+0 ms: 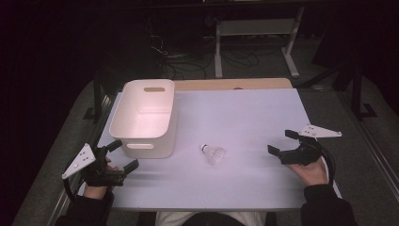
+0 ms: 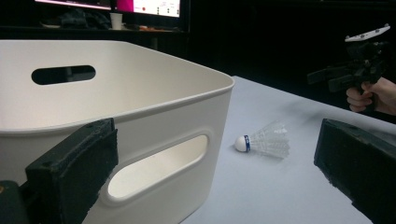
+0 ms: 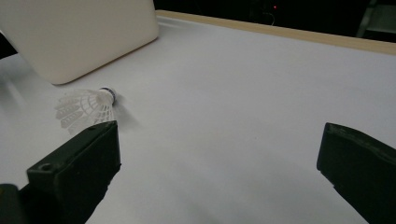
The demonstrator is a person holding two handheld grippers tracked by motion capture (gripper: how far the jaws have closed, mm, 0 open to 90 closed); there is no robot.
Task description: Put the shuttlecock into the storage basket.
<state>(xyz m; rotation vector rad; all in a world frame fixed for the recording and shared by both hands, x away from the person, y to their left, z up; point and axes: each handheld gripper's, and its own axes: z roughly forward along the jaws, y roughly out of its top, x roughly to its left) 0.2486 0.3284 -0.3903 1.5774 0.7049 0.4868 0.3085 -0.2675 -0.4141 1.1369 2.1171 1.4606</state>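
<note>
Jaws apart and empty on the left gripper (image 1: 123,156), low at the near left corner of the bench (image 1: 254,122), just beside the near wall of the white bin (image 1: 143,115). Farther right, shuttlecock (image 1: 213,153) lying on its side in the middle of the near half, cork pointing left and slightly far, skirt fanning right and near. Farthest right, right gripper (image 1: 281,142) with jaws spread wide, nothing between them, aimed left toward the feathered end. Roughly midway between the two hands, though open bench on the right side only, so likely the right's to take
</note>
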